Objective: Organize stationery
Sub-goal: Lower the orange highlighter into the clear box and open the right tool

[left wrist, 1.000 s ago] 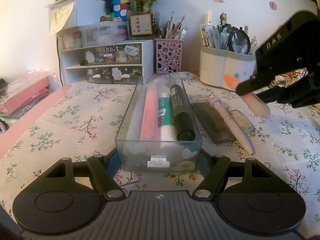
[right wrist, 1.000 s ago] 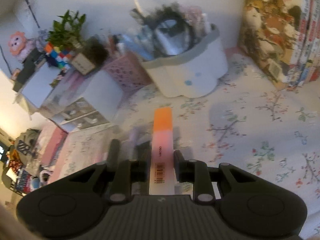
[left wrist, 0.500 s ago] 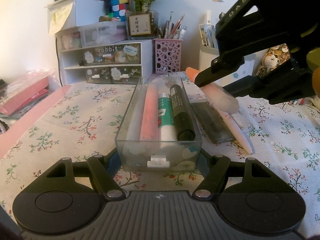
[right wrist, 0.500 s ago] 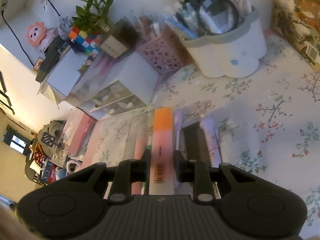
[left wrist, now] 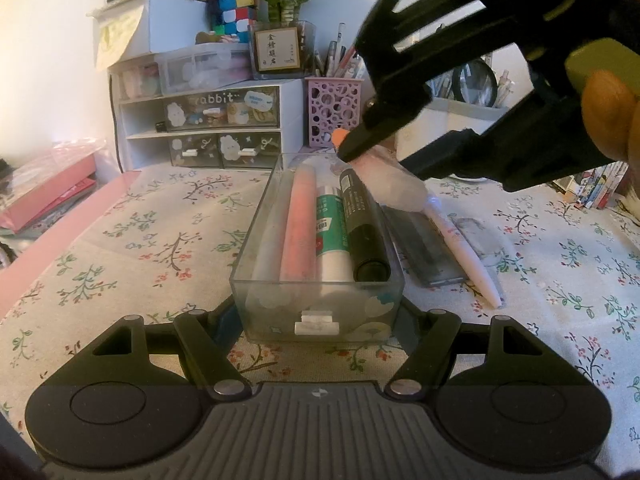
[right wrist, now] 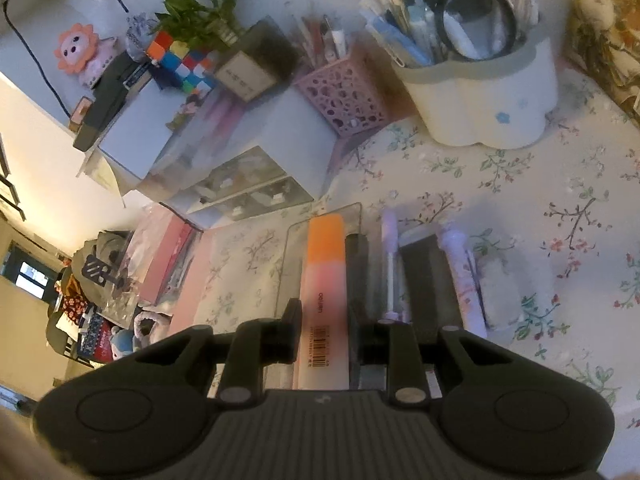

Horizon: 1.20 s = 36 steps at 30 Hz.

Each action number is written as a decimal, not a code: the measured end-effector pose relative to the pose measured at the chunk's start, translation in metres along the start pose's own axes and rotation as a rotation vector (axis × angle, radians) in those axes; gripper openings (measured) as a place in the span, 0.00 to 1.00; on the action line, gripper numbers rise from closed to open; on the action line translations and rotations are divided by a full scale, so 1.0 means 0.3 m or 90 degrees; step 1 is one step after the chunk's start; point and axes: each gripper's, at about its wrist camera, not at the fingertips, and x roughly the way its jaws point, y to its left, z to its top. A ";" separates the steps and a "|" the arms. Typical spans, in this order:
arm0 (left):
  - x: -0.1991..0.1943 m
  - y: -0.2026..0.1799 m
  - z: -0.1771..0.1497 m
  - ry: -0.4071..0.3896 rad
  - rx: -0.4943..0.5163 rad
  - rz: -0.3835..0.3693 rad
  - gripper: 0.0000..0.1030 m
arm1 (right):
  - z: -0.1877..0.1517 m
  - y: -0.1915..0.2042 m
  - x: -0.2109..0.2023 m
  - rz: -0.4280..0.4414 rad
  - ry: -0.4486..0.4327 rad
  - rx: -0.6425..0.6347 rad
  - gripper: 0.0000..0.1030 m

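A clear plastic drawer tray (left wrist: 316, 316) sits on the floral tablecloth and holds a pink pen (left wrist: 298, 220), a green-and-white glue stick (left wrist: 330, 236) and a black marker (left wrist: 364, 232). My left gripper (left wrist: 320, 312) is shut on the tray's near end. My right gripper (right wrist: 324, 312) is shut on an orange-capped pink highlighter (right wrist: 324, 280), which it holds tilted above the tray's far right side; the highlighter also shows in the left wrist view (left wrist: 384, 172).
Beside the tray lie a dark flat case (left wrist: 424, 244), a white-pink pen (left wrist: 464, 244) and an eraser (left wrist: 476, 232). At the back stand a drawer unit (left wrist: 212, 128), a pink mesh pen cup (left wrist: 334, 110) and a white pen holder (right wrist: 480, 92). Books stand at far right (left wrist: 592, 188).
My right gripper has carried the highlighter leftward, from over the table's right side to above the tray. The left gripper and the tray have stayed still.
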 end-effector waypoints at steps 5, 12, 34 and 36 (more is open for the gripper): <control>0.000 -0.001 0.001 0.000 0.002 -0.001 0.70 | 0.003 0.016 0.012 0.000 0.007 0.002 0.26; 0.002 -0.001 0.002 0.000 0.004 -0.004 0.70 | 0.005 0.057 0.063 -0.013 0.043 -0.034 0.26; 0.009 0.002 0.004 0.001 0.005 -0.008 0.70 | 0.002 0.069 0.112 0.059 0.102 -0.070 0.28; 0.009 0.002 0.003 0.001 0.005 -0.008 0.70 | 0.001 0.067 0.113 0.064 0.103 -0.068 0.29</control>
